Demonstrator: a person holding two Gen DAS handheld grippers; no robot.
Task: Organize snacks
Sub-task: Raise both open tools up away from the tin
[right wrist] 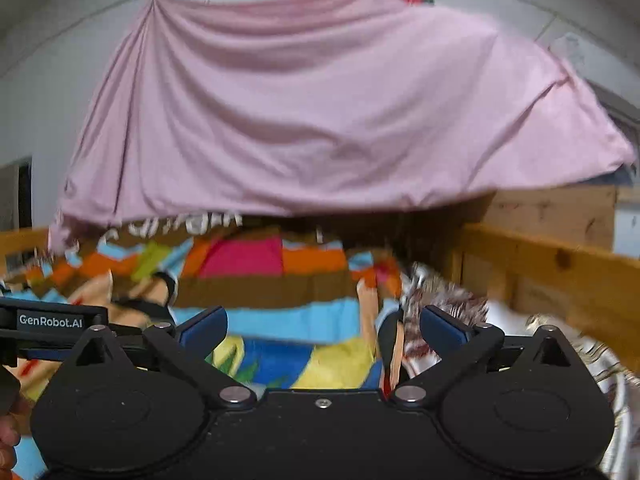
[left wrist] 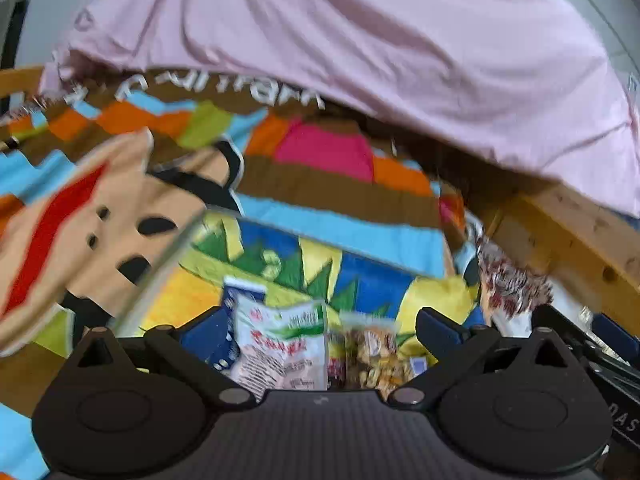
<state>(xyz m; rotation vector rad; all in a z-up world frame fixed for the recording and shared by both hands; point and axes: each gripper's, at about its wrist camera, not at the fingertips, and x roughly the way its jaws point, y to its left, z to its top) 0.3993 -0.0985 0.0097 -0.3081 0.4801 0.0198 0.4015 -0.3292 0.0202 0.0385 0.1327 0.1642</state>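
Several snack packets lie on the colourful blanket (left wrist: 340, 208) just below my left gripper (left wrist: 320, 326): a white and pink packet with a green top (left wrist: 280, 344), a blue and white box (left wrist: 236, 312) behind it, and a clear bag of brownish nuts (left wrist: 376, 356). The left gripper hangs above them, open, with nothing pressed between its blue pads. A clear edge (left wrist: 160, 264), perhaps a container rim, slants up to the left; blur hides what it is. My right gripper (right wrist: 322, 316) is open and empty over the blanket, no snack in its view.
A pink sheet (right wrist: 320, 112) hangs across the back above the blanket. A wooden bed rail (right wrist: 540, 256) runs along the right. A brown and white patterned cloth (right wrist: 448, 300) lies by the rail. The left gripper's body (right wrist: 52, 320) shows at the left of the right wrist view.
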